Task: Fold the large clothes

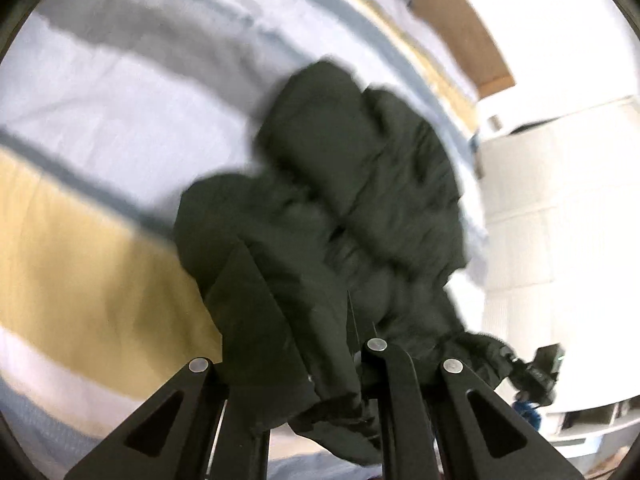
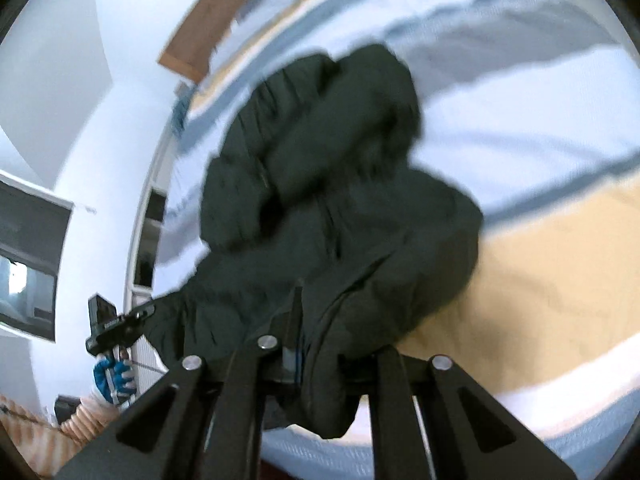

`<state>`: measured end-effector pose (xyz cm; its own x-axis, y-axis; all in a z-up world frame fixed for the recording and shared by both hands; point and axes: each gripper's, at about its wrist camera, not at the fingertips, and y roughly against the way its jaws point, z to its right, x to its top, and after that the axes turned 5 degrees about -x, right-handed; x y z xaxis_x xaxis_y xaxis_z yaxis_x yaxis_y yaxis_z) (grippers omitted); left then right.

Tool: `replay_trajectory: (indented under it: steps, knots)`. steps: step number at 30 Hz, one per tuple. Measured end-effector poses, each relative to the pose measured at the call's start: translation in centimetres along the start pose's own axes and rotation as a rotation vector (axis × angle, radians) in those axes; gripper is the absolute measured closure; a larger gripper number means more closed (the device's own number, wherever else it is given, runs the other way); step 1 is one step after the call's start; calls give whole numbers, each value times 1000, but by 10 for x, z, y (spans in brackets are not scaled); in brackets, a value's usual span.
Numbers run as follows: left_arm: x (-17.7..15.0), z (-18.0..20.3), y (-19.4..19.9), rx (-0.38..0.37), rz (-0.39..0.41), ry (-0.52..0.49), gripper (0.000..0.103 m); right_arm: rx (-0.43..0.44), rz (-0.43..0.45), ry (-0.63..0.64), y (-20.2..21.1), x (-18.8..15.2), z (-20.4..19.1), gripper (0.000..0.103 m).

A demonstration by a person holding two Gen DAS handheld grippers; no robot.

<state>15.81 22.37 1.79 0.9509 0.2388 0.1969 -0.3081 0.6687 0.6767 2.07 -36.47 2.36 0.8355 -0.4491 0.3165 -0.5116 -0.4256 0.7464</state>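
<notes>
The left gripper is clamped on an edge of the dark green, puffy quilted jacket, its jaws drawn together with cloth bunched between them. From that pinch the jacket hangs in thick folds over the striped bedcover of pale blue, white, grey and mustard bands, its far part apparently resting on the cover. Out at the right edge of the left wrist view the other gripper shows small. The right gripper is likewise closed tight on a near edge of the same jacket, which droops away from it towards the far side of the bedcover.

The jacket looks soft, bulky and light for its size, with a smooth shell that could slip. Seams, hem or collar should hold best, with the two grips well apart.
</notes>
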Motion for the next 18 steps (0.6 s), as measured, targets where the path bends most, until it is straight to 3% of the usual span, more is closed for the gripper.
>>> replay_trajectory:
  steps: [6,11,15,18]
  knots:
    - [82,34,3,-207,136,37,93,109,177,-86,6,64,-9,94]
    - [150,51,-27,-332,248,86,93,203,320,-194,-8,137,-4,94]
    - [212,47,-79,-351,308,147,93,182,371,-221,-43,193,3,94]
    - [256,32,-130,-310,334,226,92,136,390,-275,-78,227,18,94]
